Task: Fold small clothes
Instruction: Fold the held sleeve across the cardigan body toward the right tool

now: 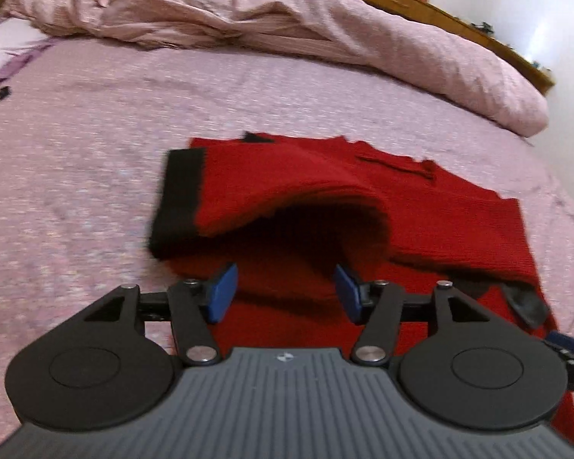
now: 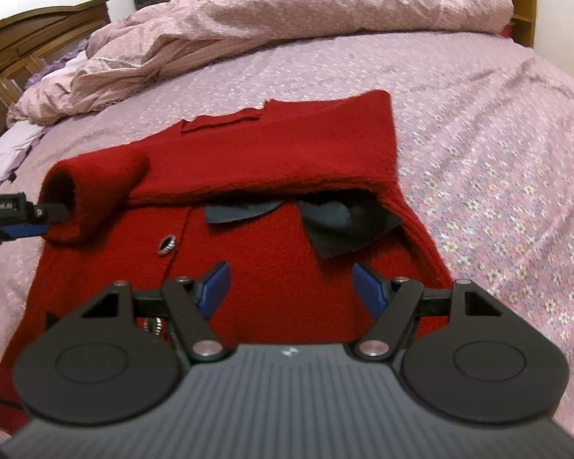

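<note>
We hold both grippers tilted downward over the near part of a red knitted garment [image 2: 287, 176] that lies on a bed with a pink flowered bedspread [image 2: 497, 153]. A crumpled pink duvet [image 2: 287, 15] is heaped along the far side.

The garment is a small red cardigan with a dark collar [image 2: 348, 225], a dark-rimmed button [image 2: 167, 245] on its front, and a black cuff [image 1: 180, 199] on a sleeve. Its far part is folded toward us over the chest, and the sleeve end is rolled into a loose tube at the left.

The left gripper [image 1: 283, 290] has its blue pads [image 1: 222, 290] set apart at a medium width, just in front of the sleeve's hollow, with red fabric beneath and nothing pinched. The right gripper [image 2: 292, 290] stands somewhat wider, hovering above the cardigan's front and gripping nothing.
</note>
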A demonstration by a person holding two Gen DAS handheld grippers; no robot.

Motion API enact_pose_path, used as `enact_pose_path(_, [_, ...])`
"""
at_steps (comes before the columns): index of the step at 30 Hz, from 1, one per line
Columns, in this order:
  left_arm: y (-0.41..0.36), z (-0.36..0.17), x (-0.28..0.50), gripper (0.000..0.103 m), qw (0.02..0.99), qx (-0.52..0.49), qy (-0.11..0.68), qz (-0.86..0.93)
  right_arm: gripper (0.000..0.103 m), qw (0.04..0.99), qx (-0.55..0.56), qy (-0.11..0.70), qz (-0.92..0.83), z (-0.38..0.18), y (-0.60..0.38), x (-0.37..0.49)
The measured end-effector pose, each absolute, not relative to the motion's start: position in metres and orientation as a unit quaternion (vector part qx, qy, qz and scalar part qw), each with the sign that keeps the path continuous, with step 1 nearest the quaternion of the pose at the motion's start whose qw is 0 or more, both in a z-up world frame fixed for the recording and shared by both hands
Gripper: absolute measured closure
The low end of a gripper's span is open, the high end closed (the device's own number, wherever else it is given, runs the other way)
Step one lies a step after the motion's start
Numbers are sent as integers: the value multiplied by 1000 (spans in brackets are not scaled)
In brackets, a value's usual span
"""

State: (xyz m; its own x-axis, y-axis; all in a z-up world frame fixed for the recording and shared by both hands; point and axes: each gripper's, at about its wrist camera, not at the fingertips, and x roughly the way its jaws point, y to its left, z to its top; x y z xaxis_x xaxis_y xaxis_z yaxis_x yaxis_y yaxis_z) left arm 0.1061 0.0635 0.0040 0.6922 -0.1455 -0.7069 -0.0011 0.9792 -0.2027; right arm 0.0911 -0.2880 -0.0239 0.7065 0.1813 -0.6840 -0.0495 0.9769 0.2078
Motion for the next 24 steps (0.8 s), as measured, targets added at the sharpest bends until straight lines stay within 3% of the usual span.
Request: enact_pose_path(24, [112, -20, 99, 35, 909, -80, 405, 58, 31, 910, -38, 343, 231, 21, -144, 153])
